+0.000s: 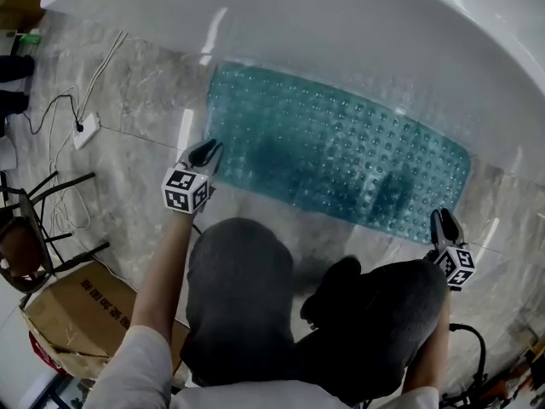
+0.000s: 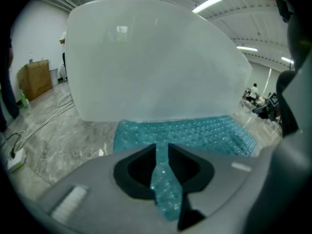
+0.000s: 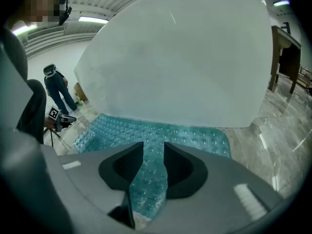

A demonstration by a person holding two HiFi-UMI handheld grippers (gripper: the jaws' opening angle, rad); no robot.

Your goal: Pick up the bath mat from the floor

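The teal bubbled bath mat [image 1: 341,152] lies flat on the marble floor beside the white bathtub [image 1: 341,24]. My left gripper [image 1: 204,153] is at the mat's near left corner and my right gripper [image 1: 444,226] at its near right corner. In the left gripper view the jaws of the left gripper [image 2: 162,147] stand a narrow slit apart, and the mat [image 2: 195,130] shows through the slit. The right gripper [image 3: 154,145] has a somewhat wider gap over the mat [image 3: 146,128]. Neither pair of pads visibly presses on the mat.
The person's bent knees [image 1: 238,288] fill the near side of the head view. At the left are a white power strip with cables [image 1: 85,130], a black-framed chair [image 1: 34,220] and a cardboard box [image 1: 77,313]. A person [image 3: 58,89] stands far off in the right gripper view.
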